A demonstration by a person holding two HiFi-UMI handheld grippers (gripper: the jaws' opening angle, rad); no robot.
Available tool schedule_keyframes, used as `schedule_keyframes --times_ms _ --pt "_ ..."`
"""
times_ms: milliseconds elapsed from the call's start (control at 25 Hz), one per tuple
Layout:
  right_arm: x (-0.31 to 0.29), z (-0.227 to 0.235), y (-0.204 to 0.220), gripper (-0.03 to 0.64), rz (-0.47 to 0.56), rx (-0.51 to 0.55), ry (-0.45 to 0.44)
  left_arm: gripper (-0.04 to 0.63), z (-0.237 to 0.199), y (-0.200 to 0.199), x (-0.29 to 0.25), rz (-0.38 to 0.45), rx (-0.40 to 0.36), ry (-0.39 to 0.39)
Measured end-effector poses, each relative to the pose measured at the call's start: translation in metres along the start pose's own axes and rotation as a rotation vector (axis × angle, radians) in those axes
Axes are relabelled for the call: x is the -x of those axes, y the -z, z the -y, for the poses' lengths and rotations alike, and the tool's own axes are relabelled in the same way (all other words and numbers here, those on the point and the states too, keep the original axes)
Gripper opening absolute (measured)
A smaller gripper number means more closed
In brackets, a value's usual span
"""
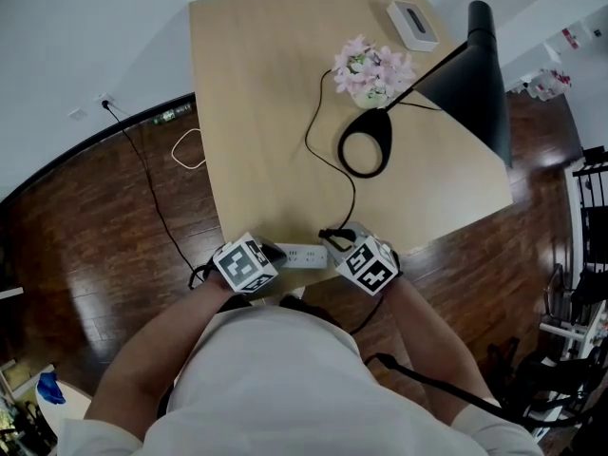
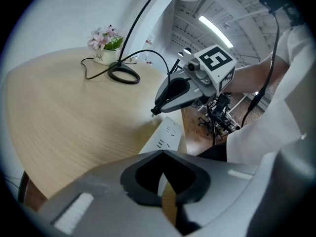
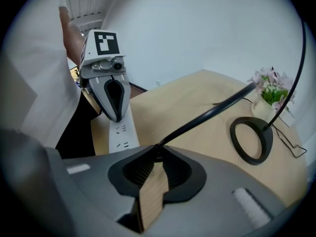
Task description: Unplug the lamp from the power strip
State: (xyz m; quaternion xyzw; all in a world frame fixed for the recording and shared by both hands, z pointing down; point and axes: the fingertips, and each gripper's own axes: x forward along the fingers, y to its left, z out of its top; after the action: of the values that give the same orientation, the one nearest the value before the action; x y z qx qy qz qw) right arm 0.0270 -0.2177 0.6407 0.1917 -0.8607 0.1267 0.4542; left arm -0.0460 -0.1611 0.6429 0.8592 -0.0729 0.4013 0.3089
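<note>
The white power strip (image 1: pixel 302 256) lies at the table's near edge. My left gripper (image 2: pixel 163 154) is shut, its tips resting on the strip's (image 3: pixel 122 135) near end. My right gripper (image 3: pixel 155 149) is shut on the plug end of the lamp's black cable (image 3: pixel 212 113), which comes straight out of its tips. In the left gripper view the right gripper (image 2: pixel 154 112) hangs just above the strip (image 2: pixel 168 135), apart from it. The sockets that show are empty. The cable (image 1: pixel 313 145) runs back to the black lamp's ring base (image 1: pixel 366 142).
The lamp's shade (image 1: pixel 480 74) hangs over the table's right side. A pot of pink flowers (image 1: pixel 372 69) and a white box (image 1: pixel 412 24) stand at the far end. Another black cord (image 1: pixel 152 198) trails over the dark wooden floor on the left.
</note>
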Motion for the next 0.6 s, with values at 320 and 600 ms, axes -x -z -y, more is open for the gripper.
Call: schedule_keyframes --times_ms 320,600 --pt "-0.0084 0.0005 0.0073 0.061 0.019 0.021 -0.001 0.002 -0.0023 0.0006 -0.0004 0.02 0.023 -0.026" --pt "-0.0089 0.0054 0.0064 0.086 0.039 -0.006 0.02 0.002 -0.0038 0.0018 0.0001 0.021 0.033 -0.052"
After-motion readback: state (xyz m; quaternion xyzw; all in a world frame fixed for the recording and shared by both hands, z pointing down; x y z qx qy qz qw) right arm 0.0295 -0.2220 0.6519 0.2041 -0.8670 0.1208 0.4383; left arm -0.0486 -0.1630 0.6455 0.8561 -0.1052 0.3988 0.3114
